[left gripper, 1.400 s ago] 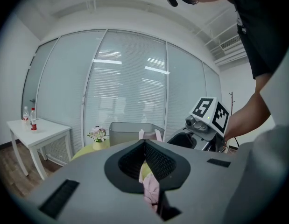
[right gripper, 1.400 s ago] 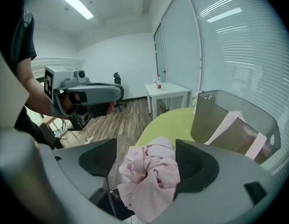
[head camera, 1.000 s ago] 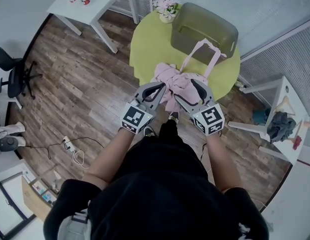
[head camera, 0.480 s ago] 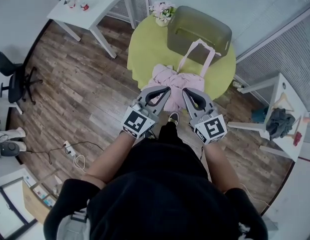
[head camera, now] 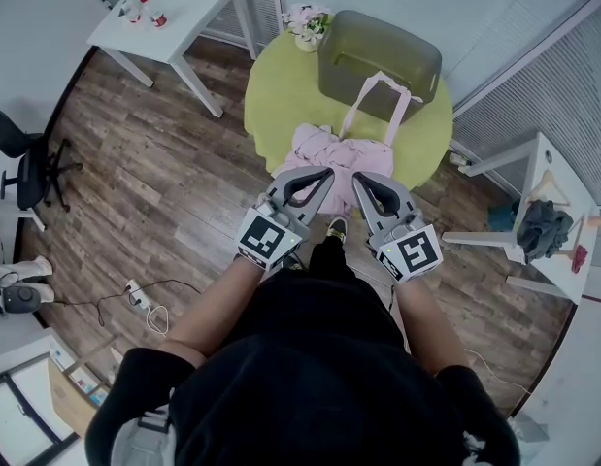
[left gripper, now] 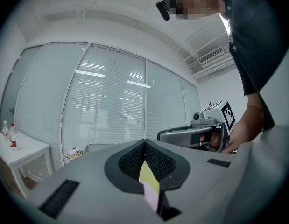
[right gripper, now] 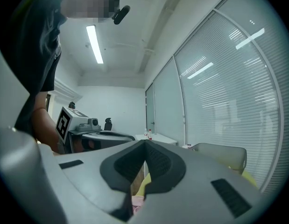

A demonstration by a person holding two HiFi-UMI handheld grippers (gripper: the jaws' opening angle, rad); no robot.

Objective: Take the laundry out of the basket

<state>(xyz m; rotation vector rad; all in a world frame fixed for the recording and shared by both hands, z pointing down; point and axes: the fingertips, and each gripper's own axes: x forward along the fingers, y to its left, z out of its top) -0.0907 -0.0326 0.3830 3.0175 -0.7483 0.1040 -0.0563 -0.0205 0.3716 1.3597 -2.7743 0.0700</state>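
Round bench (head camera: pixel 281 95) is dead ahead at 12 o'clock. On it, the basket (head camera: pixel 378 51) sits far side toward 1 o'clock. The flower pot (head camera: pixel 308 25) is at the 11 o'clock edge, just left of the basket. The laundry heap (head camera: pixel 324 149) is at the 6 o'clock edge, with a strap (head camera: pixel 402 115) running up over the basket's near rim. Left tongs (head camera: pixel 322 175) and right tongs (head camera: pixel 361 181) are side by side over that heap. Side bench (head camera: pixel 183 8) with bottles (head camera: pixel 145 10) at 10, office chair (head camera: pixel 28 158) at 9, power strip (head camera: pixel 135 289) on the floor at 8.
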